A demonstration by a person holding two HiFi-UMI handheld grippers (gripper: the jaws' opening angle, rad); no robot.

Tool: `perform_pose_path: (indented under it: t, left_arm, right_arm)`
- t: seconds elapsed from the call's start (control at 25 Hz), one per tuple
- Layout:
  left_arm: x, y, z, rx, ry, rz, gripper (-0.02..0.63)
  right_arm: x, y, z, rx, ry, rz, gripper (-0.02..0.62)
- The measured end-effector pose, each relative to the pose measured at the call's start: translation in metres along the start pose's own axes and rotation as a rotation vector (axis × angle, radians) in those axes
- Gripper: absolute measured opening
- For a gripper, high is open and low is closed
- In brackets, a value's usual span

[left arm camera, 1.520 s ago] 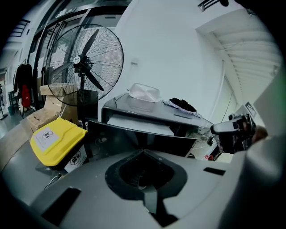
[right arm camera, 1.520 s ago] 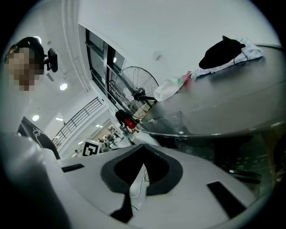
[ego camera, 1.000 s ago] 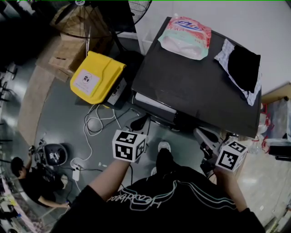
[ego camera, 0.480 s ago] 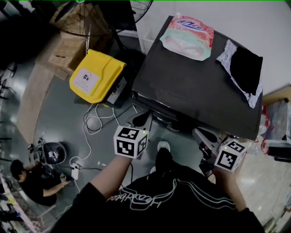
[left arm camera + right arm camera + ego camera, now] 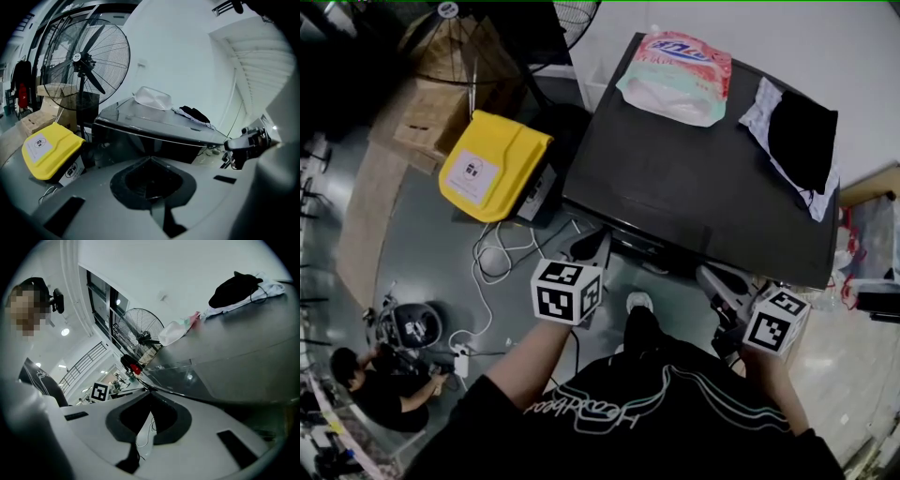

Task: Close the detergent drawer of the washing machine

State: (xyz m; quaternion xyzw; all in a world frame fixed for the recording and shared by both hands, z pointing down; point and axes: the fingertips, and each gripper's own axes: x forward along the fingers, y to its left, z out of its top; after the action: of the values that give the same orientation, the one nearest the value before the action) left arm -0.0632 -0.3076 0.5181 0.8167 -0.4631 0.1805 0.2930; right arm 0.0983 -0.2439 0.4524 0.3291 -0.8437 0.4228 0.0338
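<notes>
The dark washing machine [image 5: 694, 178] fills the upper middle of the head view. Its detergent drawer [image 5: 623, 234] lies as a dark strip under the front left edge, with almost nothing sticking out. My left gripper [image 5: 589, 247] is shut and empty, its tips close in front of that strip; whether they touch it is hidden. In the left gripper view the shut tips [image 5: 150, 158] point at the machine's dark front [image 5: 154, 140]. My right gripper [image 5: 724, 289] hangs shut and empty by the machine's front right corner, and its tips [image 5: 150, 391] meet below the machine's top edge [image 5: 225, 357].
A pink detergent bag [image 5: 675, 75] and a black cloth on white fabric [image 5: 797, 131] lie on the machine's top. A yellow box [image 5: 492, 164], cables [image 5: 502, 258] and a standing fan [image 5: 89, 61] are to the left. A person crouches on the floor [image 5: 370, 394].
The pale drawer front that stuck out under the machine's left edge has slid in and no longer shows. My left gripper moved slightly toward the machine; the right gripper barely moved.
</notes>
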Motion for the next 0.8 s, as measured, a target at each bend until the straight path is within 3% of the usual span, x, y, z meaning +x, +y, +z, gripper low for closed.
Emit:
perform_pose_path:
  t: [0.28, 0.52, 0.8]
  left_arm:
    - [0.011, 0.001, 0.008, 0.011, -0.001, 0.015, 0.023]
    - [0.011, 0.0, 0.006, 0.029, 0.062, 0.002, 0.023]
    - [-0.002, -0.014, 0.0, 0.029, 0.097, -0.113, 0.023]
  right_arm:
    - [-0.012, -0.006, 0.014, -0.008, -0.021, -0.012, 0.026]
    - [-0.018, 0.001, 0.026, -0.024, -0.037, 0.005, 0.026]
    - [-0.023, 0.029, 0.025, -0.134, -0.036, 0.05, 0.026]
